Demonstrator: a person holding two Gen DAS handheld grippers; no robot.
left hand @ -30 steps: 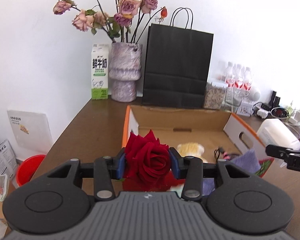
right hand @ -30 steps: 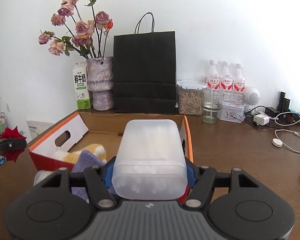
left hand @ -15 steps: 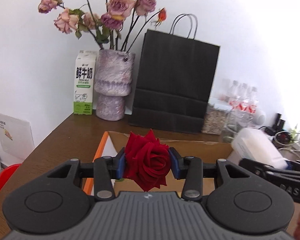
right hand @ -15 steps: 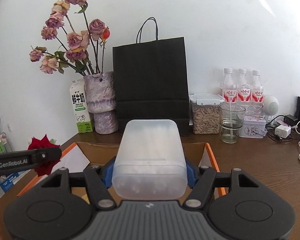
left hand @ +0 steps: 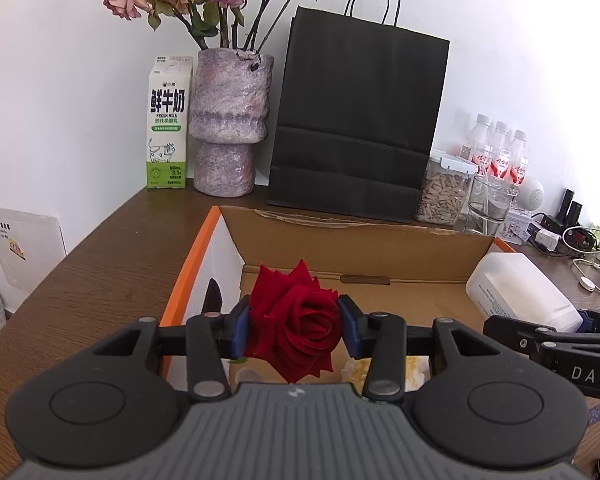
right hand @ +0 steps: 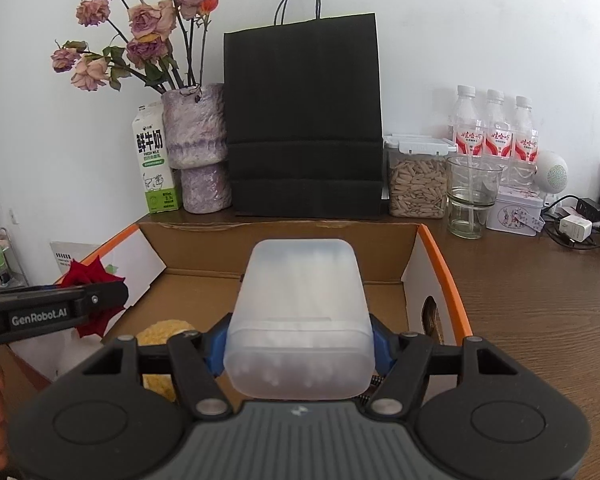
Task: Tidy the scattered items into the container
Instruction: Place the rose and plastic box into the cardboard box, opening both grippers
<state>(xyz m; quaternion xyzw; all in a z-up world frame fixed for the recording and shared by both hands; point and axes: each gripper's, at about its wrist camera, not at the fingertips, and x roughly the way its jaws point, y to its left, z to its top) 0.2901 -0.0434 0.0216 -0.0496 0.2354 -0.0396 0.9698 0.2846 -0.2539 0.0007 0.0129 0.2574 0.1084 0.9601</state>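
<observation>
milk carton (left hand: pixel 167 122) label: "fresh milk"

**Along the back wall**

Lined up at the rear of the wooden worktop (right hand: pixel 540 320): green-and-white milk carton (left hand: pixel 167 122), then mottled purple vase (left hand: pixel 229 120) holding dried pink roses (right hand: pixel 140 28), just beside a tall black paper bag (right hand: pixel 304 120) with cord handles. Right of the bag, clear jar of seeds (right hand: pixel 418 178), empty glass (right hand: pixel 472 196), three water bottles (right hand: pixel 494 128), printed tin (right hand: pixel 516 214). Far right, tangled chargers and white cables (right hand: pixel 580 228).
</observation>
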